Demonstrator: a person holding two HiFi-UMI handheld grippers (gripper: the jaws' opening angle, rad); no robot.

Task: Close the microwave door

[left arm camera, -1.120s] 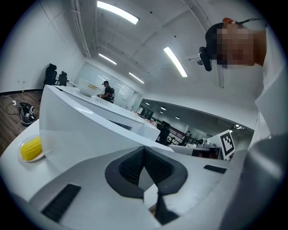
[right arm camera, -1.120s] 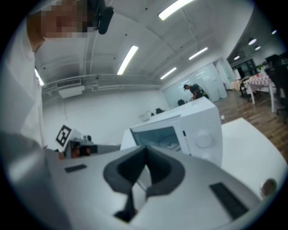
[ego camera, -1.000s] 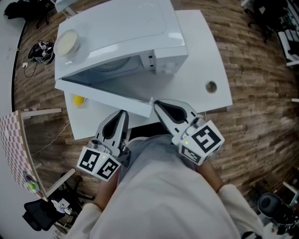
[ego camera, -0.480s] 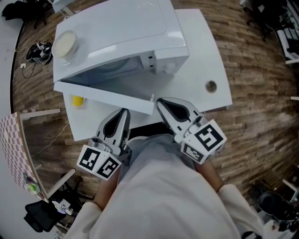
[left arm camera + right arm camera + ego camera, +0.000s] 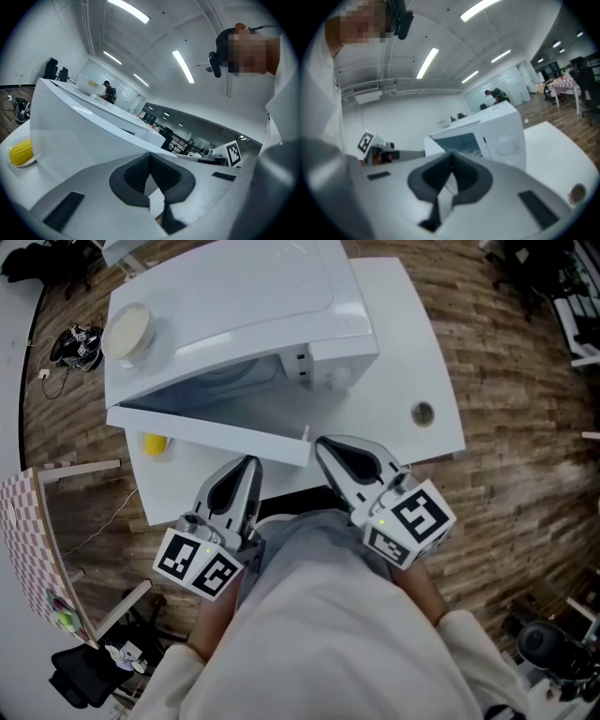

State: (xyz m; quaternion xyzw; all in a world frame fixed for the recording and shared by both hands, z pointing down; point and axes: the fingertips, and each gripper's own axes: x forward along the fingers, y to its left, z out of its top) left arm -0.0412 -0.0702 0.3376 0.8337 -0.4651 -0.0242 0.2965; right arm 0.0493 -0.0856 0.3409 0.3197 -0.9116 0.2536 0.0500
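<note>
White flat microwave door [image 5: 211, 427] hangs open. Right gripper [image 5: 325, 446] and left gripper [image 5: 247, 467], both pressed closed and empty, sit near it; best push its free edge steadily.

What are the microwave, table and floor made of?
Microwave: glossy white painted metal or plastic, judging by light reflections. Table: matte white laminate, probably; flat, even sheen. Floor: wood-look planks, brown staggered strips; real wood or vinyl unclear.

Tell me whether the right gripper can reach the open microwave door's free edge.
Probably yes: the right gripper, jaws shut, sits just beside the free corner of the microwave door, with nothing visible between them.
</note>
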